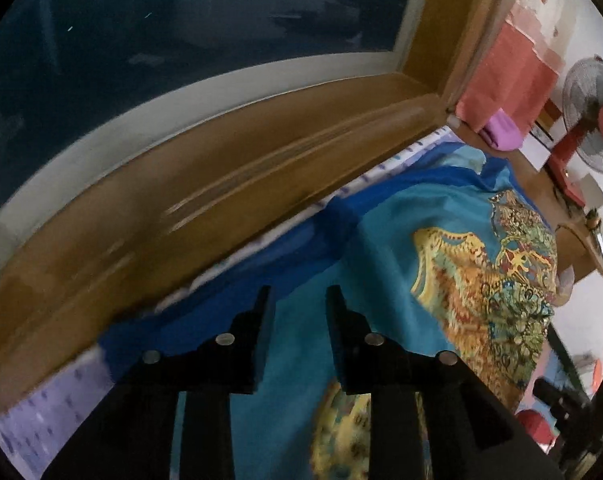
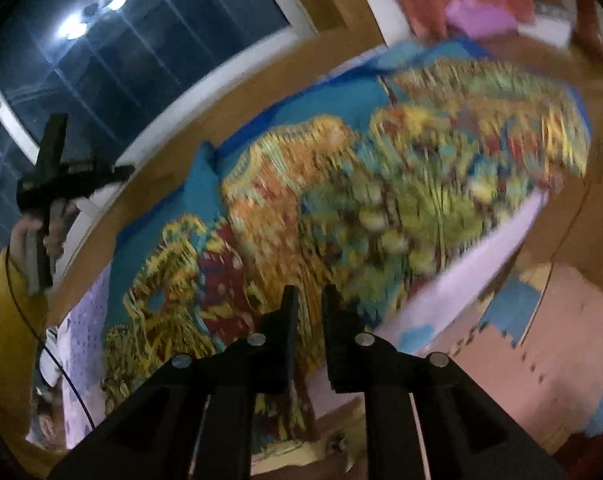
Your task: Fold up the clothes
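- The garment [image 1: 401,240], a blue cloth with a bright yellow, orange and green print, lies spread over the bed [image 1: 41,412], whose lilac dotted sheet shows at the cloth's edges. Its far edge runs close along the wooden frame [image 1: 181,184] under the dark window [image 1: 181,20].
- The left hand-held gripper [image 1: 297,296] hangs over the plain blue part near that far edge, its jaws apart with only cloth showing below the gap; nothing is pinched.
- The right hand-held gripper [image 2: 309,294] sits over the printed area near the cloth's near edge, its jaws slightly apart with a narrow gap and empty as far as the blurred view shows.
- Judgement: the step in hand looks like taking hold of an edge or corner for a fold. To do it well, bring each hand-held gripper down to a true edge, catch one layer cleanly, lift both sides evenly and keep the cloth taut, so the fold lands straight.
- A fan [image 1: 593,116] and a pink curtain [image 1: 509,76] stand well apart, beyond the bed.
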`<state>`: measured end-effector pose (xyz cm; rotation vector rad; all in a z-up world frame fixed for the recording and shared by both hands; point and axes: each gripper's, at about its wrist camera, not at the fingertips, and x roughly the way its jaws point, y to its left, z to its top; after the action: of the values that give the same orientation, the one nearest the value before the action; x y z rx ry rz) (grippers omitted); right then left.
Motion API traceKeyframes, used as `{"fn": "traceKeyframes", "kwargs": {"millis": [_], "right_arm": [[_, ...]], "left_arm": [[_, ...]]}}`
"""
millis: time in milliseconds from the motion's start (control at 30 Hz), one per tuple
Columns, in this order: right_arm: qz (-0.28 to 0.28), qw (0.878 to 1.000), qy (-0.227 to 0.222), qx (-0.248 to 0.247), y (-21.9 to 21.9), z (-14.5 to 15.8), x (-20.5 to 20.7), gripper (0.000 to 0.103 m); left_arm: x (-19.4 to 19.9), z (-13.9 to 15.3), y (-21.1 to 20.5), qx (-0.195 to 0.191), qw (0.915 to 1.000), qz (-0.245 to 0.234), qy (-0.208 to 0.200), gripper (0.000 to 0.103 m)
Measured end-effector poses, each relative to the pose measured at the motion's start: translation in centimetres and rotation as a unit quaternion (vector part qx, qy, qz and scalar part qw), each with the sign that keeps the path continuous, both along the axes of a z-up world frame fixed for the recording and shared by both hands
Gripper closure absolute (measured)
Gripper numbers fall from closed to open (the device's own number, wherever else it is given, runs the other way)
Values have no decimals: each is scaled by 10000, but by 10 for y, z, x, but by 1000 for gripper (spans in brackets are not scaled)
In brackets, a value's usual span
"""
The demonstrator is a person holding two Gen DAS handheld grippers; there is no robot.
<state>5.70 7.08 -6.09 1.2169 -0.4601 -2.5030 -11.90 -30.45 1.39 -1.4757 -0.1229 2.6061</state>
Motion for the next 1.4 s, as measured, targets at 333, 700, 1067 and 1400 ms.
{"fn": "traceKeyframes", "kwargs": {"millis": [333, 700, 1067, 1400], "right_arm": [[2108, 9767, -53, 391, -130, 23, -154, 91], [2518, 9611, -947, 621, -197, -28, -290, 91], [1873, 9771, -592, 821, -174, -36, -320, 102], [2322, 9698, 10, 740, -107, 40, -218, 85]], "left_arm": [[64, -70, -45, 352, 9925, 1123, -335, 77], [52, -87, -95, 515, 9811, 1852, -236, 77], [25, -104, -114, 18, 9732, 2298, 29, 77], [35, -97, -105, 67, 9788, 2043, -131, 77]]}}
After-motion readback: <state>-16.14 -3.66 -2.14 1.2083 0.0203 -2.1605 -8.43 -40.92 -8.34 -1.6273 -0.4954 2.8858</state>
